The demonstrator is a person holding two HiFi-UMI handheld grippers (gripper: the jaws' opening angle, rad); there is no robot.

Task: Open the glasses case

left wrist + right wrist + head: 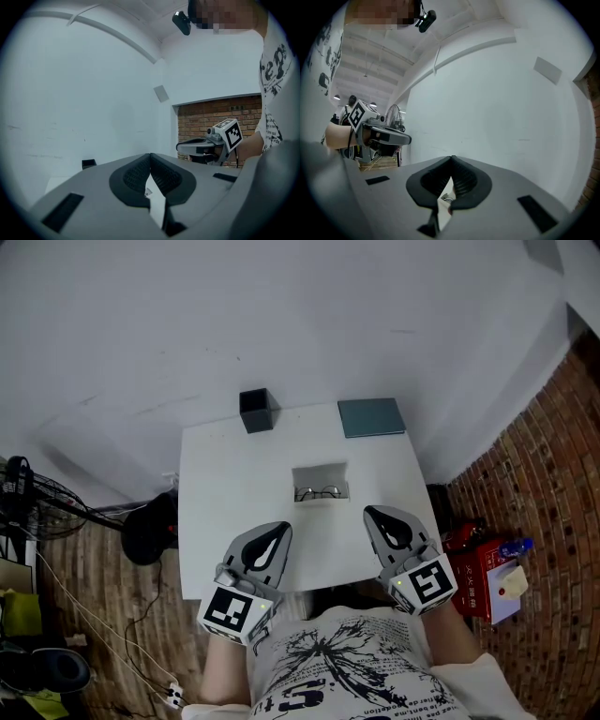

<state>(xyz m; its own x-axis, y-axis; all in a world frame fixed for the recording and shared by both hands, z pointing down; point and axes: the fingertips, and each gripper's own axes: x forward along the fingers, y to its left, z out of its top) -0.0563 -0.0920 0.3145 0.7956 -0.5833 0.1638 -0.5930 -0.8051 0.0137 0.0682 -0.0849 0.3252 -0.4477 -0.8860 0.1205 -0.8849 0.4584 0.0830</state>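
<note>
The pale grey glasses case (320,472) lies open in the middle of the white table (225,493), its lid standing up at the back. A pair of thin-rimmed glasses (319,491) rests inside it. My left gripper (283,530) hovers over the table's front left, short of the case, with its jaws shut and nothing between them. My right gripper (369,513) is at the front right, to the right of the case, also shut and empty. In the left gripper view the fingertips (150,155) meet; in the right gripper view the fingertips (451,159) meet too.
A small black open box (256,410) stands at the table's back left corner. A flat grey-green pad (371,416) lies at the back right. A white wall rises behind the table. A fan (37,498) and a red box (478,573) sit on the floor either side.
</note>
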